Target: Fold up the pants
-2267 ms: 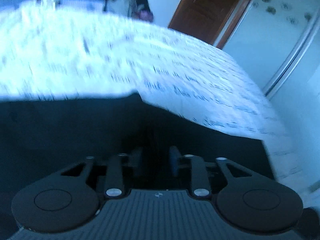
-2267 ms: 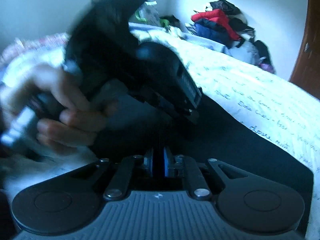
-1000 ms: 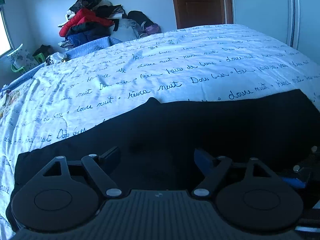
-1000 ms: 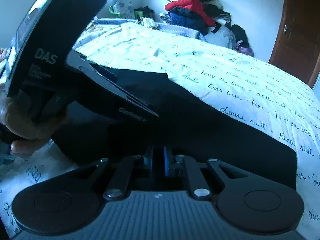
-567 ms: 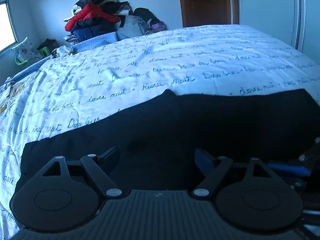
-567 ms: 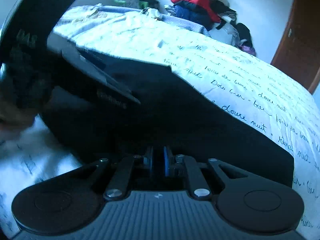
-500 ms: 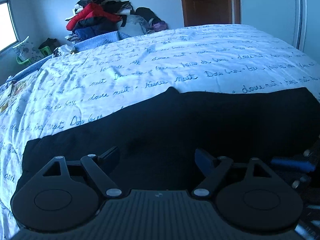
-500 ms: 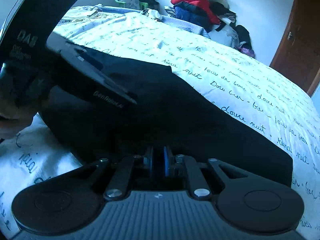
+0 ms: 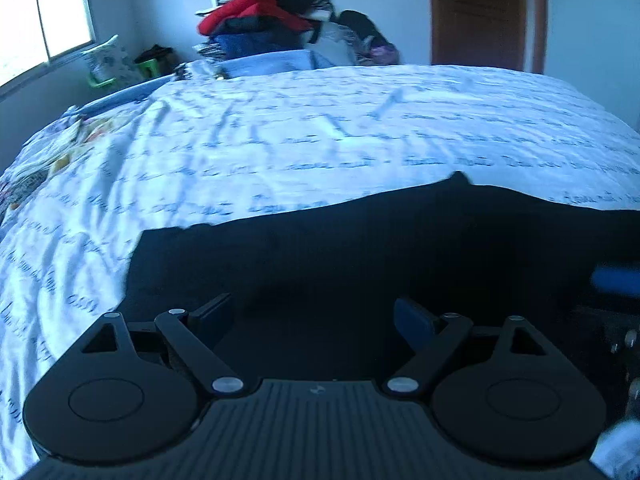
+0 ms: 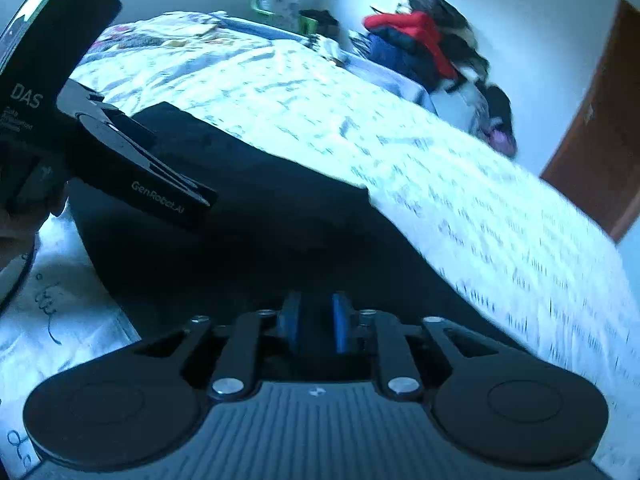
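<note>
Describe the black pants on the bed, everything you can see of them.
The black pants lie spread flat on the white bedspread printed with script, a long dark band running across its near side. The cloth looks soft, matte and plain; no seams or pockets can be made out in the dim light. The far edge is slightly wavy with one small raised peak. Both grippers hover just above them.
</note>
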`<state>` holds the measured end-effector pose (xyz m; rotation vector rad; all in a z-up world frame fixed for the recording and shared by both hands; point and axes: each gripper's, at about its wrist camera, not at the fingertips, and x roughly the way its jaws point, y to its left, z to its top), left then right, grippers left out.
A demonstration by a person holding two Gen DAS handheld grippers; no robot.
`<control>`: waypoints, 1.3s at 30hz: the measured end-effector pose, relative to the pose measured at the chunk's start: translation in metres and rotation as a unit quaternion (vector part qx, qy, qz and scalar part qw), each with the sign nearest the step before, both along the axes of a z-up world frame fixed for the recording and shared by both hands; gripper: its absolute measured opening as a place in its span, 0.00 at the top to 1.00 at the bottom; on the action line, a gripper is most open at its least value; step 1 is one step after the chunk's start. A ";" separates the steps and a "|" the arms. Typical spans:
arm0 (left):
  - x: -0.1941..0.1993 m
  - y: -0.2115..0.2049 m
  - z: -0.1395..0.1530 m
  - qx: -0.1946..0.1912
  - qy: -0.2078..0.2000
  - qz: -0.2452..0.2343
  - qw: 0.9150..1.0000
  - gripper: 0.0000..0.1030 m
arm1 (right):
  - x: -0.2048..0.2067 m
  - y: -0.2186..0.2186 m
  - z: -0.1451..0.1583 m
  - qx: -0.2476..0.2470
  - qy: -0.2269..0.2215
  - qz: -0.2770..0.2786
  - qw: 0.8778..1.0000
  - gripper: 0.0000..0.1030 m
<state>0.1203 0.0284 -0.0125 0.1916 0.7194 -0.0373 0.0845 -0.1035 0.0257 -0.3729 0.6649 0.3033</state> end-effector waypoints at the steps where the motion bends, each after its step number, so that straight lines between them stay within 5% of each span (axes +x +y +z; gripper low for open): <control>1: -0.002 0.006 0.002 -0.002 -0.002 0.008 1.000 0.14 | 0.001 0.004 0.002 -0.003 -0.004 0.008 1.000 0.54; 3: -0.008 0.022 0.006 -0.011 -0.013 0.028 0.999 0.12 | 0.004 0.017 0.007 -0.011 -0.017 0.031 0.999 0.38; 7: -0.014 0.057 0.006 -0.017 -0.015 0.073 0.997 0.07 | 0.005 0.044 0.013 -0.033 -0.038 0.079 0.996 0.38; 11: -0.021 0.076 -0.007 -0.007 0.018 0.060 0.998 0.07 | 0.006 0.070 0.013 -0.050 -0.046 0.123 0.990 0.38; 14: -0.037 0.101 0.004 -0.031 0.004 0.069 0.997 0.07 | 0.005 0.097 0.016 -0.067 -0.059 0.155 0.984 0.38; 17: -0.042 0.138 0.016 -0.065 -0.007 0.133 0.989 0.07 | -0.004 0.125 0.015 -0.078 -0.077 0.192 0.975 0.38; 24: -0.046 0.206 0.021 -0.217 0.038 0.201 0.954 0.09 | -0.016 0.179 -0.016 -0.125 -0.087 0.255 0.955 0.38; 30: -0.044 0.218 0.003 -0.380 0.104 0.158 0.906 0.07 | -0.014 0.204 -0.045 -0.193 -0.135 0.260 0.936 0.41; 34: -0.034 0.221 -0.013 -0.452 0.129 0.155 0.869 0.06 | -0.009 0.218 -0.064 -0.224 -0.182 0.271 0.918 0.83; 36: -0.028 0.222 -0.019 -0.483 0.131 0.149 0.853 0.05 | -0.003 0.217 -0.063 -0.197 -0.173 0.272 0.926 0.86; 39: -0.015 0.218 -0.025 -0.523 0.135 0.146 0.829 0.05 | 0.013 0.193 -0.028 -0.057 -0.133 0.236 0.961 0.88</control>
